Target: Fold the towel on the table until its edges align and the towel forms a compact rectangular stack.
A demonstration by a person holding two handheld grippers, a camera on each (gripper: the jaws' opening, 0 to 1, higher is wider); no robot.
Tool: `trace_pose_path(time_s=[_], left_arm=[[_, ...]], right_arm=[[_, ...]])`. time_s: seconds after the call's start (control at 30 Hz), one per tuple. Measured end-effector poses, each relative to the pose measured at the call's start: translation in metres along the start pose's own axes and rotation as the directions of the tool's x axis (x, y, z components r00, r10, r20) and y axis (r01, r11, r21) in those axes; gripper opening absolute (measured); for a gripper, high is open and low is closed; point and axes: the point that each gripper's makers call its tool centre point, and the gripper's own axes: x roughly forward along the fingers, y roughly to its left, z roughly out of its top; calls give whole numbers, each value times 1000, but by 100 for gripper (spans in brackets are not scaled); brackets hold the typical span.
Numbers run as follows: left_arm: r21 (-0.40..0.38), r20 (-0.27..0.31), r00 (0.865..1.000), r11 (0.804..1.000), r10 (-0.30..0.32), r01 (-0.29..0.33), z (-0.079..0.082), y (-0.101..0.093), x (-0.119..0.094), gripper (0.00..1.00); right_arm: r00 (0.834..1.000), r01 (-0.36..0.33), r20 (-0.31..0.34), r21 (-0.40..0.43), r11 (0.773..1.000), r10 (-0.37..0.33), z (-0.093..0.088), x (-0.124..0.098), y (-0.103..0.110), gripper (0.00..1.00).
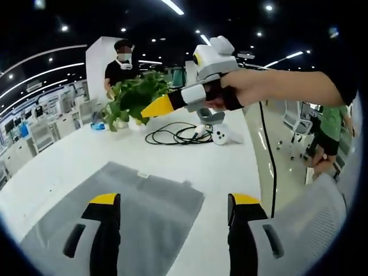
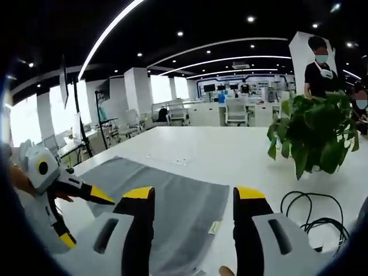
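A grey towel (image 1: 150, 202) lies flat on the white table (image 1: 63, 158). My left gripper (image 1: 175, 201) hovers over its near part, jaws wide apart and holding nothing. A hand holds my right gripper (image 1: 158, 106) high above the table's far side, seen side-on with its yellow tip pointing left. In the right gripper view the towel (image 2: 178, 192) spreads below my right gripper (image 2: 194, 195), which is open and well clear of the cloth. A small label (image 2: 214, 227) shows at the towel's edge. The left gripper (image 2: 83, 218) stands open over the towel's left end.
A potted plant (image 1: 135, 95) and a coiled black cable (image 1: 175, 135) with a white controller (image 1: 225, 135) sit at the table's far end. A person in black (image 1: 121, 66) stands behind the plant. Another person in green (image 1: 329, 129) is off the table's right edge.
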Motion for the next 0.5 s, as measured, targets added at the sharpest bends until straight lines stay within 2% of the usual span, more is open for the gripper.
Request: trace_pose_path(time_s=[0.07, 0.17, 0.2, 0.37, 0.5], left_arm=[[6, 0, 1000, 1000, -14, 14, 1, -3, 8, 77], [75, 9, 999, 997, -31, 31, 6, -8, 18, 66], [76, 10, 999, 996, -39, 38, 7, -9, 21, 65], [76, -4, 997, 994, -73, 73, 3, -15, 41, 67], [67, -30, 996, 994, -80, 82, -8, -17, 55, 64]], right_arm=[[1000, -3, 8, -8, 1000, 3, 3, 6, -4, 52], [1000, 11, 16, -9, 1000, -10, 5, 19, -16, 54], [1000, 10, 19, -8, 1000, -10, 6, 23, -18, 54], [1000, -6, 10, 1, 1000, 6, 2, 46, -28, 53], [1000, -17, -4, 4, 1000, 17, -5, 59, -32, 52]])
